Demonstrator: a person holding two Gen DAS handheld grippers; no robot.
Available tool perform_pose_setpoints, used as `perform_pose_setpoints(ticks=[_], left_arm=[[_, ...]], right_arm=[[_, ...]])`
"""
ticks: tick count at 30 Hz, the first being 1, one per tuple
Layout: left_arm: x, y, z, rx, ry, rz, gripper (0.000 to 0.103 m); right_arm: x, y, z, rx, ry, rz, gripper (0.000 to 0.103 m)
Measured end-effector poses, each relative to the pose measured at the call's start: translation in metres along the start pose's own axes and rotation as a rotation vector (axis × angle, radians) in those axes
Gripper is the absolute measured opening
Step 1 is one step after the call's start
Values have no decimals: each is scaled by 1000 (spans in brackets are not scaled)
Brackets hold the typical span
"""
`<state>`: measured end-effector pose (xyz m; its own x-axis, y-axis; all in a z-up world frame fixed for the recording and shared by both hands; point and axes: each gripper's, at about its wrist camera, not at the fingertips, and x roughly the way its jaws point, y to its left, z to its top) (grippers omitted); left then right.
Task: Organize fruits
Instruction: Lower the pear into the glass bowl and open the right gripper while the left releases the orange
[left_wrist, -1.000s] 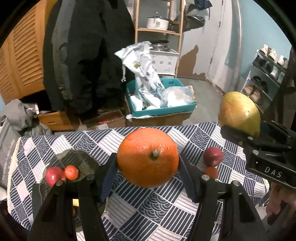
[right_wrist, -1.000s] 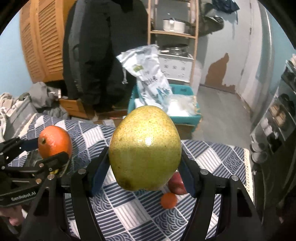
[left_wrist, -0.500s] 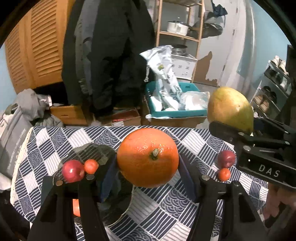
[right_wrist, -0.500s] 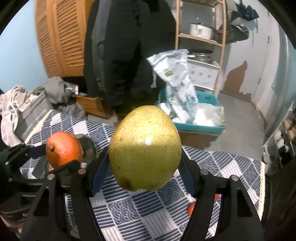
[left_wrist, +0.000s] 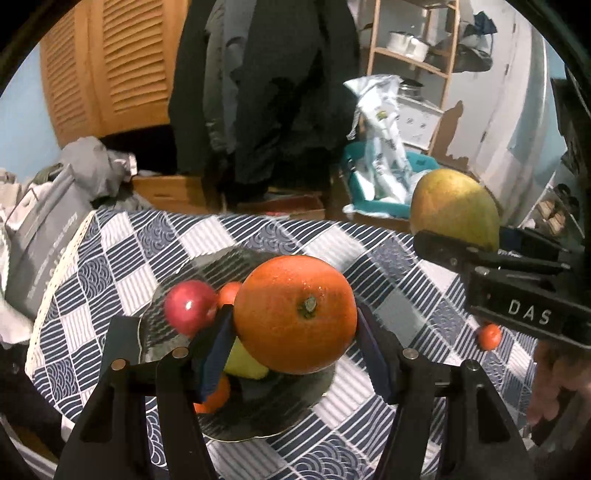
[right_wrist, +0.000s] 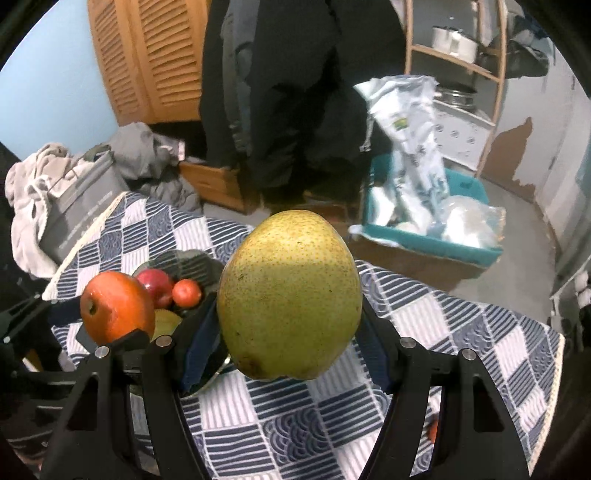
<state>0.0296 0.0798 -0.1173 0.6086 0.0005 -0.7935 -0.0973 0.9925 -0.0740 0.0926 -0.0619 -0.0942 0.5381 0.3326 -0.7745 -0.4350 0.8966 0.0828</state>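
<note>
My left gripper is shut on an orange and holds it above a dark glass plate. The plate holds a red apple, a small orange fruit, a yellow fruit and another orange one. My right gripper is shut on a yellow-green pear, held above the table to the right of the plate. The pear also shows in the left wrist view, and the orange in the right wrist view.
A blue-and-white checked cloth covers the table. One small orange fruit lies on it at the right. Behind the table are a grey bag with clothes, a teal crate, hanging coats and a wooden shelf.
Both grippers have swung left with their fruit. The orange has moved from beside the plate to above it, and the pear has come closer to the plate.
</note>
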Motion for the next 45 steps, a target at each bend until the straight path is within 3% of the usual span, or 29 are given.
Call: perform_pose_setpoints(ticks=[8, 20, 34, 41, 45], left_arm=[[34, 29, -20, -65, 105, 32, 66], [61, 49, -44, -102, 193, 56, 66], [66, 51, -52, -99, 218, 54, 67], [72, 48, -56, -92, 257, 42, 67], [67, 41, -55, -66, 237, 35, 68]], right_arm=[[41, 20, -6, -1, 84, 67, 70], [88, 51, -23, -52, 195, 114, 70], [115, 60, -38, -56, 286, 153, 70], [117, 58, -37, -34, 303, 171, 71], [115, 55, -34, 1, 291, 206, 71]])
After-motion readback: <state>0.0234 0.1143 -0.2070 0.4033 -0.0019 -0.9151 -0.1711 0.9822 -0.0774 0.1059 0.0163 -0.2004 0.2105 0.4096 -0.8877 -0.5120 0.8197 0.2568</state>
